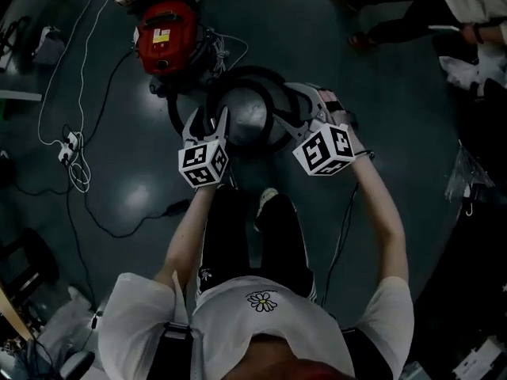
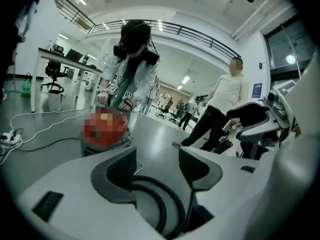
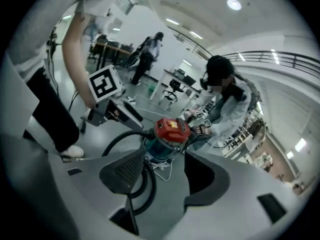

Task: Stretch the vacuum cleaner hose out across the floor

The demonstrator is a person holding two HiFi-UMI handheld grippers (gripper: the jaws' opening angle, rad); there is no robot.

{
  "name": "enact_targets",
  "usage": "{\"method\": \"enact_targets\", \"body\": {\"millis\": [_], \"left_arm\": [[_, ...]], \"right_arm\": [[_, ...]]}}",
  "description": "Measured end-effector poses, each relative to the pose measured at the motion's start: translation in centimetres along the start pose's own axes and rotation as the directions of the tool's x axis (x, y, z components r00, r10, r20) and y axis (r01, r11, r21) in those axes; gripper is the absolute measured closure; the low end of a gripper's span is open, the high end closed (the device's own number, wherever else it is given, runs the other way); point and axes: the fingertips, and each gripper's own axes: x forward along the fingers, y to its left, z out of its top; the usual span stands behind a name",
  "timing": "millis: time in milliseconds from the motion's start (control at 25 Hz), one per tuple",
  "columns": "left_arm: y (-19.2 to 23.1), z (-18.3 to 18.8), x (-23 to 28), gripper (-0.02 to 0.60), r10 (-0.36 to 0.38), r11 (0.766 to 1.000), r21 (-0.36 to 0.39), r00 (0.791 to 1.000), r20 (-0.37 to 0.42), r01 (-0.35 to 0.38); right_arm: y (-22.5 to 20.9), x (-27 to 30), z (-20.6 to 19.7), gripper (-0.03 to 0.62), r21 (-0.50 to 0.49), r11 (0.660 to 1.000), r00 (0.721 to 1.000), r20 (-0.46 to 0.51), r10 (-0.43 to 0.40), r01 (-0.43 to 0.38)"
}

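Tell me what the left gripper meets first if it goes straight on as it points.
Probably the black hose looped on the floor just beyond the left gripper's open fingers; depth is unclear.

Hose (image 1: 245, 70) partly out of sight

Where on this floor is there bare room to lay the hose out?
Bare grey floor lies right of the coiled black hose, bordered by a bystander's shoes and a clear plastic bag. Left is crowded: red vacuum cleaner, white power strip with cables.
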Motion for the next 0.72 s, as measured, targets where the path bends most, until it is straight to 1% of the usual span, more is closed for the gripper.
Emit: {"method": "enact_targets", "body": {"millis": [80,160,240,320,400,480,560,720], "left_arm": [[4.0,-6.2,5.0,0.336,0.012,1.000,0.018,1.000,0.010,-0.013],[8.1,-12.0,9.0,0.336,0.019,0.999,0.028,1.000,0.025,-0.019],[11.9,-16.6,11.9,0.336,0.033,0.999,0.041,0.998,0.057,-0.035],[15.2,-20.2,14.2,0.334,0.061,0.997,0.043,0.994,0.090,-0.065],[18.0,-22.8,15.6,0.336,0.098,0.994,0.034,0.988,0.116,-0.102],[19.9,-24.7,16.4,0.336,0.125,0.991,0.026,0.984,0.130,-0.129],[20.8,-26.8,16.6,0.336,0.143,0.989,0.014,0.982,0.124,-0.146],[21.3,-30.9,16.5,0.336,0.176,0.984,-0.050,0.980,0.089,-0.172]], "right_arm": [[3.1,7.8,-5.0,0.344,-0.132,0.991,0.999,0.004,0.032,-0.031],[6.1,15.4,-9.4,0.344,-0.243,0.968,0.998,0.016,0.065,-0.059],[9.3,22.4,-12.7,0.344,-0.336,0.937,0.993,0.032,0.118,-0.100],[12.4,28.6,-15.2,0.344,-0.416,0.898,0.983,0.046,0.180,-0.145],[15.2,34.1,-16.5,0.344,-0.492,0.852,0.970,0.057,0.238,-0.180],[17.4,38.7,-17.0,0.344,-0.557,0.805,0.958,0.055,0.281,-0.204],[18.9,42.4,-17.2,0.344,-0.597,0.770,0.951,0.039,0.307,-0.224],[20.7,47.3,-17.7,0.345,-0.662,0.704,0.939,-0.003,0.343,-0.259]]}}
